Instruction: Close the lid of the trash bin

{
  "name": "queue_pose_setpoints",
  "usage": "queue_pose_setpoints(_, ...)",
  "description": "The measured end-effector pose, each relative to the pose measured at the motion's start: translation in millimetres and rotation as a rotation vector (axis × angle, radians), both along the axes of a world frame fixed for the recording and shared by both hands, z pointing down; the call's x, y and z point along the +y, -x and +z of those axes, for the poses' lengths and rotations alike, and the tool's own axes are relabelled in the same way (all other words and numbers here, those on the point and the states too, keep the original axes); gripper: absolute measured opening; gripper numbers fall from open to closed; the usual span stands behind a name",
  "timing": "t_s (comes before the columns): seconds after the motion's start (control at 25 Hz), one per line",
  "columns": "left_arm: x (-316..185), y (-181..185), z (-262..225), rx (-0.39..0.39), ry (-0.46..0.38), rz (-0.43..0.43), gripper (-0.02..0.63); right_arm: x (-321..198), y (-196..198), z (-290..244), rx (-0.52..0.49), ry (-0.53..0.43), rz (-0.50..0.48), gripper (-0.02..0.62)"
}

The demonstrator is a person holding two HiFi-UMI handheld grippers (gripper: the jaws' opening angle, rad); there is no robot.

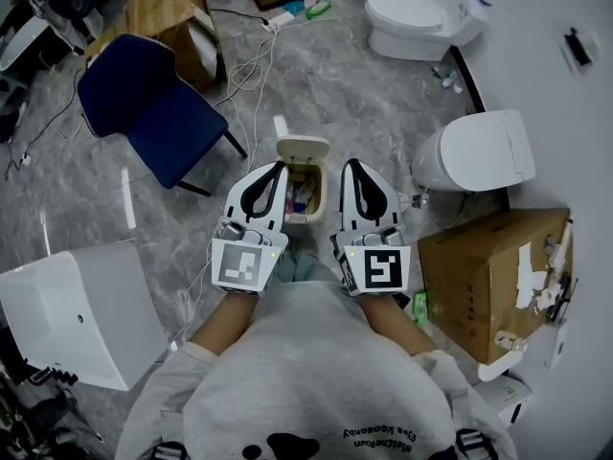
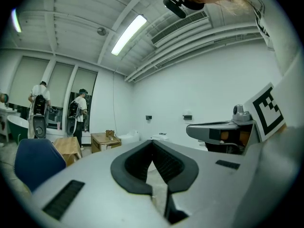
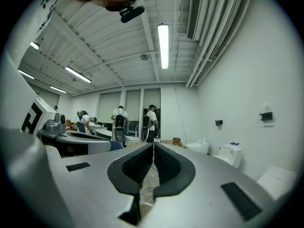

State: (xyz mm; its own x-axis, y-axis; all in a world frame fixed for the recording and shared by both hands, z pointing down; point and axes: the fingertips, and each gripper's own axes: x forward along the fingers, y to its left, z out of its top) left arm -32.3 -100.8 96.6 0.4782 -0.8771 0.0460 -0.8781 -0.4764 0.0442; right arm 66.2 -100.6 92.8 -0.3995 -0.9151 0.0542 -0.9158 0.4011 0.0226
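The trash bin [image 1: 322, 199] stands on the grey floor straight in front of you, between your two grippers. Its lid [image 1: 303, 148] is tipped back on the far side, so the mouth is open and some rubbish [image 1: 305, 194] shows inside.

Your left gripper [image 1: 277, 167] hangs over the bin's left edge. Its jaws are pressed together with nothing between them. Your right gripper [image 1: 351, 165] is just to the right of the bin, and its jaws are also pressed together and empty. Both point level, away from you, and neither touches the lid.

A blue chair [image 1: 151, 111] stands to the left of the bin and beyond it. A white toilet [image 1: 479, 151] sits to the bin's right. A cardboard box [image 1: 491, 276] lies right of the bin, nearer to you.
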Motion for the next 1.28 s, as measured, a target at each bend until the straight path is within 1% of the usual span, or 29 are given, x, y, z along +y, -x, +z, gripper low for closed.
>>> queue_pose_setpoints(0.2,-12.1,-4.5,4.6,0.02,-0.005,0.015,0.02,-9.0,0.7,10.0,0.001,0.013,0.01,0.034)
queue_pose_setpoints(0.36,-21.4,-6.7,13.6,0.027,0.012,0.024,0.02,-15.9,-1.1,17.9,0.002,0.02,0.02,0.034)
queue_pose_setpoints(0.52,-32.0,-7.5,25.1,0.024,0.002,0.027,0.02,-28.7,0.2,20.6,-0.057,-0.003,0.046,0.034)
queue_pose_setpoints(0.72,-42.7,-7.1,46.8,0.028,0.025,0.018,0.02,-38.2,-3.0,44.1,-0.015,0.021,0.034,0.034)
queue_pose_setpoints(0.8,-48.2,-6.1,56.0,0.022,0.029,0.013,0.02,-42.4,-5.3,56.7,0.026,0.039,0.027,0.034)
queue_pose_setpoints(0.84,-51.1,-5.9,60.4,0.019,0.028,0.012,0.02,-44.9,-5.7,60.9,0.034,0.033,0.022,0.034)
queue_pose_setpoints(0.92,-56.2,-5.9,69.2,0.014,0.026,0.009,0.02,-50.2,-5.7,67.5,0.035,0.017,0.015,0.034)
queue_pose_setpoints(1.04,-60.7,-5.6,83.7,0.001,0.03,0.003,0.02,-55.8,-7.1,81.4,0.033,0.043,0.029,0.034)
queue_pose_setpoints(1.28,-72.9,1.4,111.3,-0.012,0.027,-0.011,0.02,-72.0,6.6,95.7,-0.01,-0.004,0.02,0.034)
